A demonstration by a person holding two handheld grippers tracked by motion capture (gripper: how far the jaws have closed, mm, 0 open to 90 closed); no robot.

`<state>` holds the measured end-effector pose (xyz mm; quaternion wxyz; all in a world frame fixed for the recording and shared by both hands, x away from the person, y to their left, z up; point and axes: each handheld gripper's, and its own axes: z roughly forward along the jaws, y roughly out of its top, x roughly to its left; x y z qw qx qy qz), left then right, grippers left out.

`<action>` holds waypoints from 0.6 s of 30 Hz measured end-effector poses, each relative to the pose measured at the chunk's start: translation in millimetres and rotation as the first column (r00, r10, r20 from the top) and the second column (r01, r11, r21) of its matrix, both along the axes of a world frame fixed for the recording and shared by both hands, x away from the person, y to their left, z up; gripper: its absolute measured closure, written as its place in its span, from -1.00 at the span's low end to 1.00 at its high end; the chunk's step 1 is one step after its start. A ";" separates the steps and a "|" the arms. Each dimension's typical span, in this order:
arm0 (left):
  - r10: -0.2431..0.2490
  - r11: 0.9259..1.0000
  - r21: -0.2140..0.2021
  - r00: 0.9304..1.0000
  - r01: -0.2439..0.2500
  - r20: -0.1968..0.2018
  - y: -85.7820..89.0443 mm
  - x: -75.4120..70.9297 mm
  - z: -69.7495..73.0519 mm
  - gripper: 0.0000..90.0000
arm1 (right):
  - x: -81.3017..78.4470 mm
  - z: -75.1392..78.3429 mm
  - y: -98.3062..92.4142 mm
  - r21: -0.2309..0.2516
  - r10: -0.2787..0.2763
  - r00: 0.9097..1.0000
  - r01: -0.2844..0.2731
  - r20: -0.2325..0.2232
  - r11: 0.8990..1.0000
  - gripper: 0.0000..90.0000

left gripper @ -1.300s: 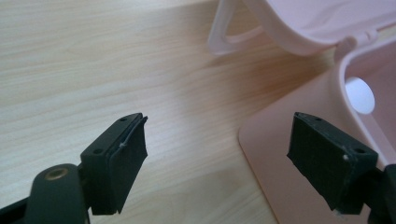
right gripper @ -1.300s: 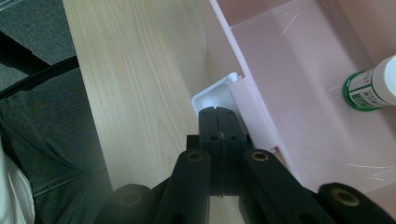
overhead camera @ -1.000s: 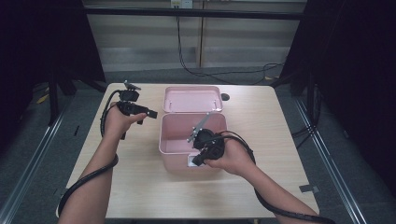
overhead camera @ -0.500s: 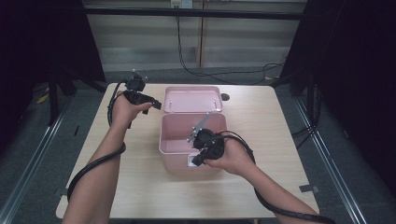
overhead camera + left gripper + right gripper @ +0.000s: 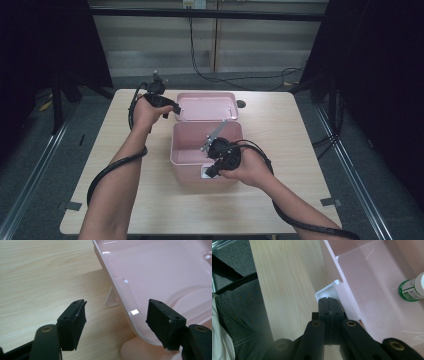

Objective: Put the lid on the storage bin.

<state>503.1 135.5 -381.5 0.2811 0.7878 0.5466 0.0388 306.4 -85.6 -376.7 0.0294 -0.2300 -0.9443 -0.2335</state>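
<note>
Light wooden surface point(image 5: 300, 150) carries a pale pink plastic storage box point(image 5: 192, 150), open. Its flat pink plastic lid point(image 5: 205, 106) is swung back behind the box and looks hinged to it. A small white bottle with a green band point(image 5: 412, 288) lies inside the box.

Left gripper point(image 5: 167, 106) sits at the lid's left edge. Its jaws have just been closing but stand partly apart; in the left gripper view point(image 5: 116, 322) the lid's rim point(image 5: 125, 297) passes between them, nearer the right pad, touching neither. Nothing held yet.

Right gripper point(image 5: 329, 307) has its jaws fully together, tips resting at the white plastic latch point(image 5: 328, 291) on the box's front wall. No object between them; probably steadying the box.

Risks, as judged:
- Rim off-centre in the left jaws: one pad could strike first and push the lid sideways instead of clamping it.
- Smooth, glossy rim: a shallow grip may slip when the lid is swung.
- If the right gripper slides off the latch, the light box could shift or tip as the lid moves.
</note>
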 end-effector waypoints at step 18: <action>0.042 0.999 0.018 0.999 -0.041 -0.020 -15.6 16.8 -2.9 -0.13 | 0.7 -0.3 -1.2 0.007 0.013 1.000 -0.013 0.001 1.000 1.00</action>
